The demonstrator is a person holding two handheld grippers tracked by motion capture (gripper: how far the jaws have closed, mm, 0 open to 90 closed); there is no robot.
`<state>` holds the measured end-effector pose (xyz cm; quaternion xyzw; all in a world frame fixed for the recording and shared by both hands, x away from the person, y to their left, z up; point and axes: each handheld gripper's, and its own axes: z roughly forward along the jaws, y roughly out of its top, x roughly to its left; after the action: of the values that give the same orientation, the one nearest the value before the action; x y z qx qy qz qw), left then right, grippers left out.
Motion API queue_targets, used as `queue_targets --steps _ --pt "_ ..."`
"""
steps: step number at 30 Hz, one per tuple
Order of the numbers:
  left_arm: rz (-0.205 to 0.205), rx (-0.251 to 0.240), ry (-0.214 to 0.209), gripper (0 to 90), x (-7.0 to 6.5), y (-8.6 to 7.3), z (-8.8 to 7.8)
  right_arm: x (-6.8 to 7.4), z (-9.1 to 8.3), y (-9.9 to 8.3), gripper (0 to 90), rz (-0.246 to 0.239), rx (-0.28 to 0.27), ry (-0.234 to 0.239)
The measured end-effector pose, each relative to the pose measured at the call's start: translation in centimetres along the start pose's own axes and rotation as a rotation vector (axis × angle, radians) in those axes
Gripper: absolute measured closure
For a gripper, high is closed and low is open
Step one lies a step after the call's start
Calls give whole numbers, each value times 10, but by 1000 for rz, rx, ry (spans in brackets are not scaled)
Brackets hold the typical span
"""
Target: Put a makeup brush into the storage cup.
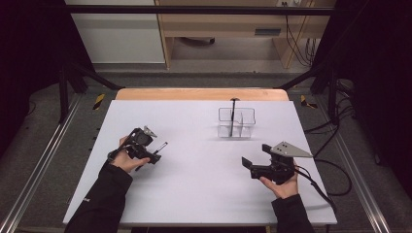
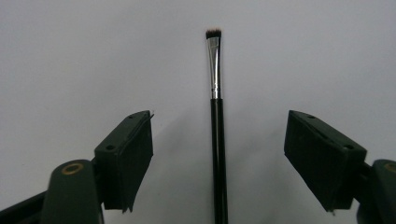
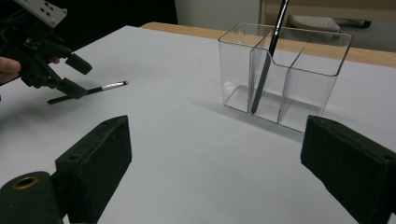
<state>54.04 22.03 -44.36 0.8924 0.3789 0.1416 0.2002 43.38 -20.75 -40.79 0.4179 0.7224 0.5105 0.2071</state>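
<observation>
A slim black makeup brush (image 2: 218, 135) with a silver ferrule lies flat on the smooth white counter (image 1: 194, 184), between the spread jaws of the left tongs (image 2: 218, 154), touched by neither. The right tongs (image 3: 219, 172), jaws also wide apart, hover near a clear plastic organizer (image 3: 285, 74) with 3 visible compartments, where a 2nd brush (image 3: 266, 70) leans.

Even overhead light brightens the white table (image 1: 194, 184) while the surroundings stay dark. Soft shadows fall beside the organizer (image 3: 285, 70) and brush (image 2: 218, 140). Near jaws look slightly blurred; frames are grainy.
</observation>
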Motion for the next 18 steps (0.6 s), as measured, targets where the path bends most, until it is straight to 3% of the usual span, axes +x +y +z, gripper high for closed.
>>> queue_targets --steps 11,18 --pt "-10 38 -7 397 2 -1 8 0 -1 0 94 3 -2 3" --pt "-23 36 -46 498 3 -2 9 0 0 0 94 1 1 3"
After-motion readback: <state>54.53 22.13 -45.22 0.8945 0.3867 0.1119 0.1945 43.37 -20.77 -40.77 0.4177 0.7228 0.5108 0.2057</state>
